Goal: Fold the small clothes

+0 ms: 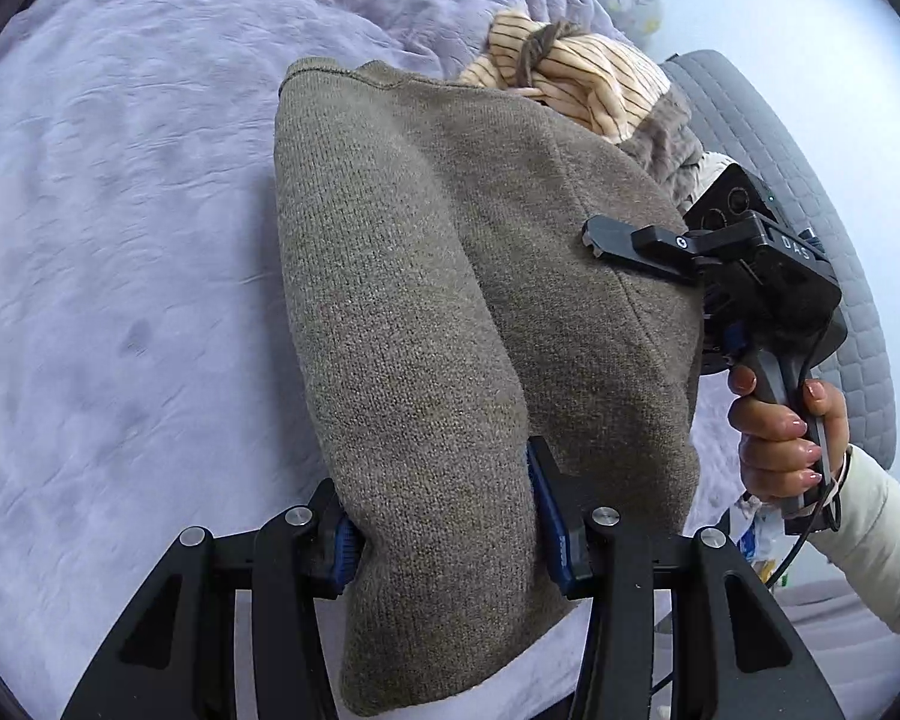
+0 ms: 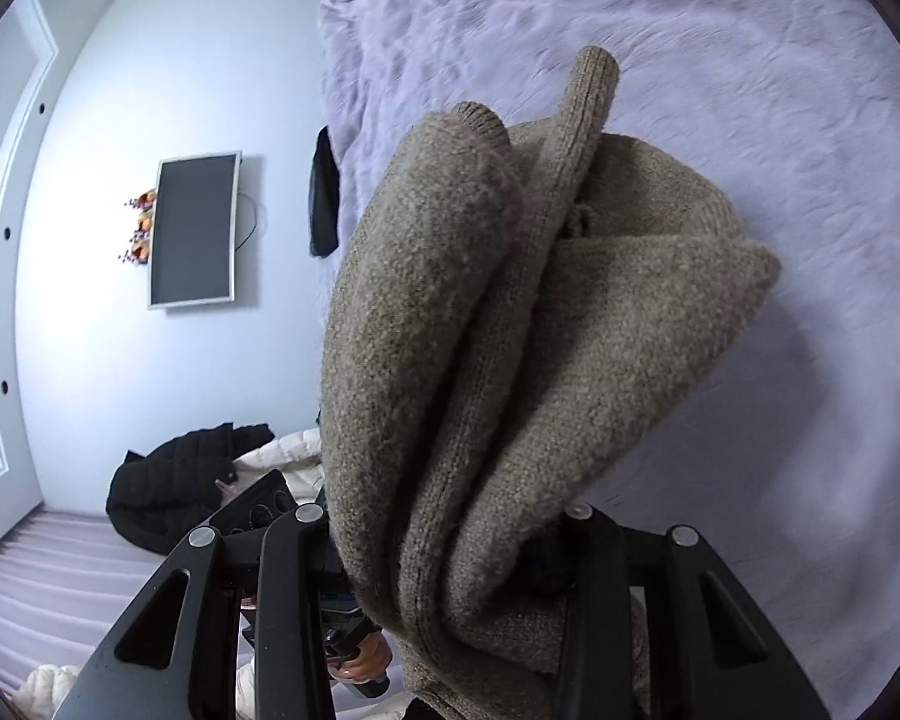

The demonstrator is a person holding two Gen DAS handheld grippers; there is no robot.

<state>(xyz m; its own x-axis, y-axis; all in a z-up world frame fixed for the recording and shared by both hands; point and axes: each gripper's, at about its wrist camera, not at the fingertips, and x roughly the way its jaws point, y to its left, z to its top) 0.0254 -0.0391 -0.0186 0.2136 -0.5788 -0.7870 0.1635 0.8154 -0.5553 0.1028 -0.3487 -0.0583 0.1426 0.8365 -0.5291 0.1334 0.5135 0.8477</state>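
A brown knit sweater (image 1: 420, 240) hangs bunched in folds above the lavender bed cover (image 1: 120, 240). My left gripper (image 1: 444, 516) is shut on its near edge, with the blue pads (image 1: 345, 540) pressing the knit from both sides. My right gripper (image 1: 606, 246), held by a hand (image 1: 774, 438) in a cream sleeve, clamps the sweater's right edge; one finger lies over the fabric and the other is hidden behind it. In the right wrist view the sweater (image 2: 510, 330) bulges up between my right gripper's (image 2: 444, 540) fingers, a ribbed cuff (image 2: 594, 78) sticking out on top.
A cream striped garment (image 1: 570, 78) lies heaped with other clothes behind the sweater. A grey quilted cushion (image 1: 810, 180) stands at the right. A wall screen (image 2: 192, 228) and a black jacket (image 2: 174, 492) sit off the bed's side. Lavender cover (image 2: 750, 120) spreads around.
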